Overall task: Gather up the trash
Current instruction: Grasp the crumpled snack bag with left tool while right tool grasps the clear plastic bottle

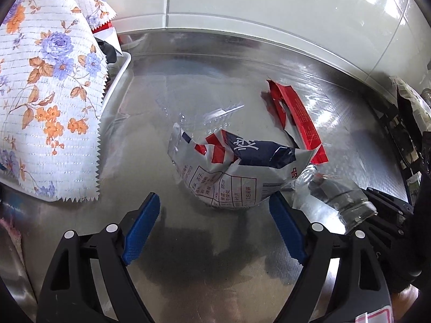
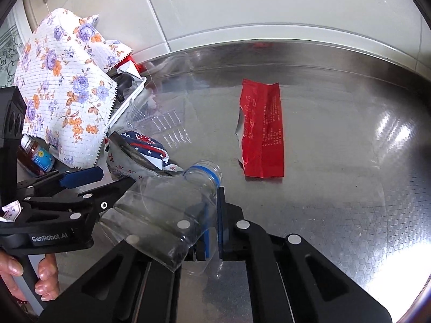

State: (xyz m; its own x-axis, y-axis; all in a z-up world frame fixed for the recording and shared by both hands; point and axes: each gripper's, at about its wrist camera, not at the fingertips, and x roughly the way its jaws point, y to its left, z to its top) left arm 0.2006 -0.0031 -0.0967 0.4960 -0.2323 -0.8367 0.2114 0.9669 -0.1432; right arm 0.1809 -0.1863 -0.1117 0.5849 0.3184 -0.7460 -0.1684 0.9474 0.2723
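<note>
Trash lies scattered on the steel desk (image 2: 336, 188): a crumpled silver, blue and red snack bag (image 1: 229, 172), a flattened red wrapper (image 2: 262, 132), a sheet of clear plastic film (image 2: 164, 123) and a squashed clear plastic bottle (image 2: 167, 215).

In the left wrist view the snack bag sits at the centre of the frame, just ahead of the left gripper (image 1: 215, 212), whose jaws stand released and wide, one blue pad to either side of the bag's near edge; whether the pads touch it cannot be told. The red wrapper lies beyond the bag toward the upper right, its near end hidden behind the bag. The bottle enters from the lower right, its neck reaching the bag's right side.

In the right wrist view the right gripper (image 2: 212, 223) has its jaws clenched on the bottle's thin flattened wall, and the bottle's blue-ringed neck points toward the middle of the frame. The red wrapper lies apart on bare desk at upper centre. At left a floral cloth (image 2: 64, 91) drapes over a white tray (image 2: 129, 102), and a person's hand (image 2: 29, 277) grips the left gripper's handle at the lower left edge.
</note>
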